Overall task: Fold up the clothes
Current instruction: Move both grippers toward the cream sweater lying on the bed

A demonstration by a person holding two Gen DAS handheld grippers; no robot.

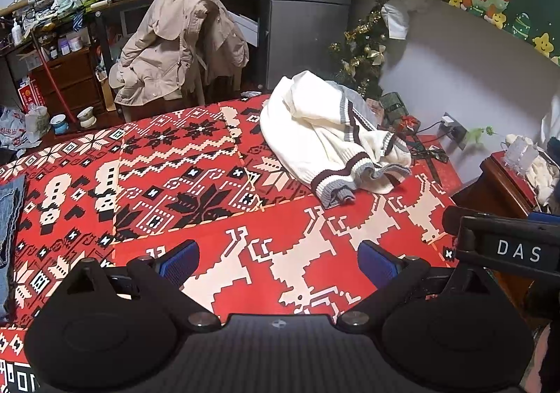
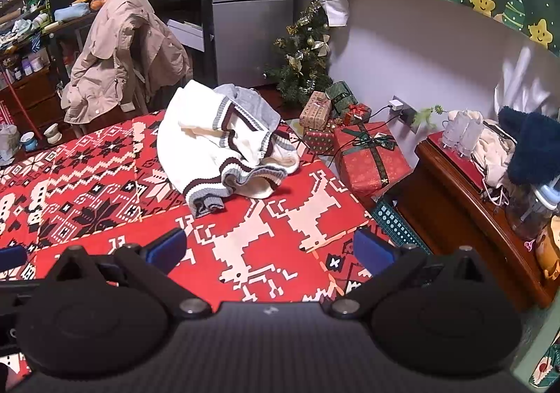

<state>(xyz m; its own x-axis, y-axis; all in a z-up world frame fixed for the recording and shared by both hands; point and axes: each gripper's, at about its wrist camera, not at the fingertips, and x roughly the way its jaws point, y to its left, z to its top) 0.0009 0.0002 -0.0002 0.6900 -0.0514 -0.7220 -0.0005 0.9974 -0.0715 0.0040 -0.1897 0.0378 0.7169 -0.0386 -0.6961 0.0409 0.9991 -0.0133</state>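
A cream knit sweater point(image 1: 315, 137) with grey and maroon trim lies crumpled at the far right of the red patterned table cover point(image 1: 196, 183); the right wrist view shows the same sweater point(image 2: 217, 148) near the far edge. Folded blue denim point(image 1: 8, 218) sits at the left edge. My left gripper point(image 1: 278, 261) hovers open above the cover, well short of the sweater, nothing between its blue pads. My right gripper point(image 2: 269, 249) is likewise open and empty over the reindeer pattern point(image 2: 252, 253). The right gripper's body point(image 1: 507, 246) shows at the right of the left wrist view.
A beige coat point(image 1: 175, 43) hangs over a chair behind the table. Wrapped gift boxes point(image 2: 367, 155) and a small Christmas tree point(image 2: 304, 57) stand beyond the table's right corner. A dark wooden cabinet point(image 2: 465, 204) with bottles and cloths is at the right. Cluttered shelves line the back left.
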